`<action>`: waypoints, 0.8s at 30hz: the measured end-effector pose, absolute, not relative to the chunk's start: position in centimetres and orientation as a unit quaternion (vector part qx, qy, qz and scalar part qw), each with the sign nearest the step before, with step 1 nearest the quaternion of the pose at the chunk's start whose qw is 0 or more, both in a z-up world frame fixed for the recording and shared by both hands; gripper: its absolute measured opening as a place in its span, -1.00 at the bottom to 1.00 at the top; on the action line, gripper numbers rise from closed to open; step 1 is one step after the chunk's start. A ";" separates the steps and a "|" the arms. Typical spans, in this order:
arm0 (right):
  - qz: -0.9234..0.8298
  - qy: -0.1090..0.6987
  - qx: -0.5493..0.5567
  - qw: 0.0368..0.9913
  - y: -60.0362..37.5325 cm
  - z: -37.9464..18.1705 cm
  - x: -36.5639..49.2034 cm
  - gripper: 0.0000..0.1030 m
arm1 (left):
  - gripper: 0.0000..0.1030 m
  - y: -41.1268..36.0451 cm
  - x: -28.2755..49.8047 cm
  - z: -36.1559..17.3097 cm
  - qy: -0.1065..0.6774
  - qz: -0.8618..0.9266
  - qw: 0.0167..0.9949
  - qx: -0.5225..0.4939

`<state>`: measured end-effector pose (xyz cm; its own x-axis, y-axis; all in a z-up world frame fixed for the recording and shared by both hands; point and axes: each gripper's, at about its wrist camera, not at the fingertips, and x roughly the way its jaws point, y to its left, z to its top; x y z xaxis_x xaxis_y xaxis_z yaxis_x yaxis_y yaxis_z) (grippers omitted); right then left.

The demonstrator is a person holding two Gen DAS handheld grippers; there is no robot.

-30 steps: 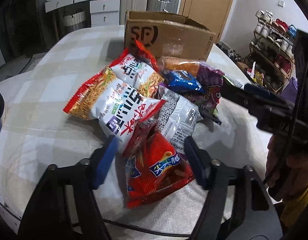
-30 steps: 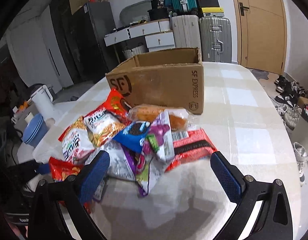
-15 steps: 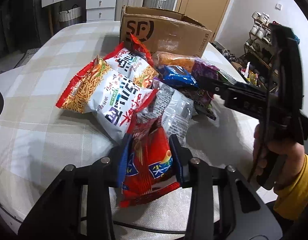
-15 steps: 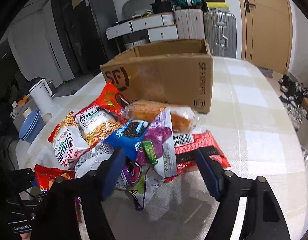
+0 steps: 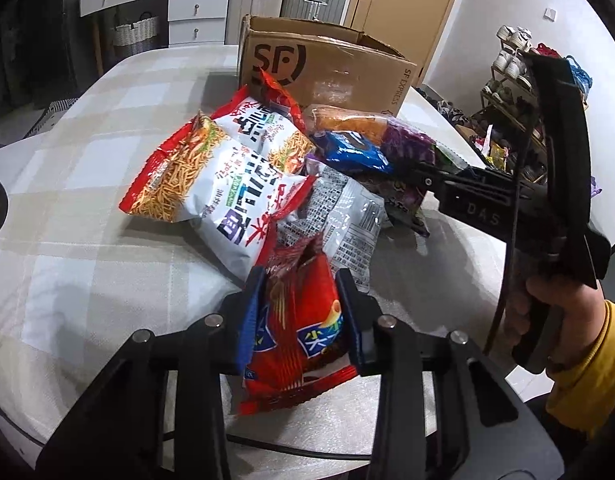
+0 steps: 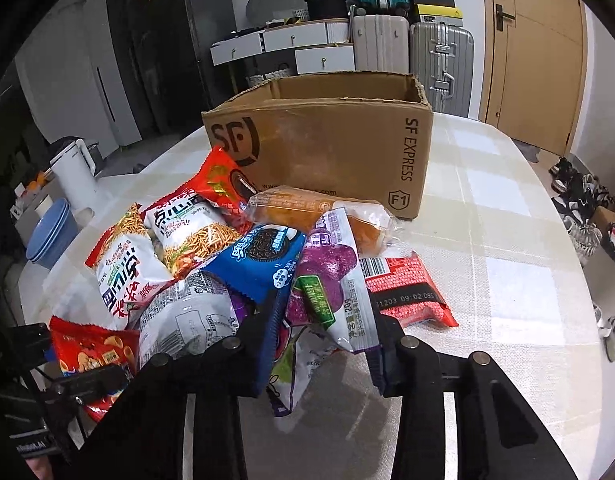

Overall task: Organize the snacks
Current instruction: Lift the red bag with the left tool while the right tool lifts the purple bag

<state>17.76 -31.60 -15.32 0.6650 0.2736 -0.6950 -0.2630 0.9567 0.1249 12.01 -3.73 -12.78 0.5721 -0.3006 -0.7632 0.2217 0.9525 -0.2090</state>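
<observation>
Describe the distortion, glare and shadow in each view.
Left wrist view: fisheye bends the cardboard box, glare on the silver snack bag. Right wrist view: dark vignette corners, the purple snack bag casts a shadow on the tablecloth.
</observation>
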 end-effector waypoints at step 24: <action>0.133 0.406 0.047 0.903 -34.5 -14.0 13.4 -0.37 | -0.38 -3.1 11.5 -12.2 0.430 -0.151 0.889 -0.050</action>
<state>13.38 -34.47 -13.99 0.6359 0.2774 -0.7202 -0.2017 0.9605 0.1918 11.46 -3.09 -12.22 0.5851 -0.3122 -0.7484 0.2263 0.9491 -0.2190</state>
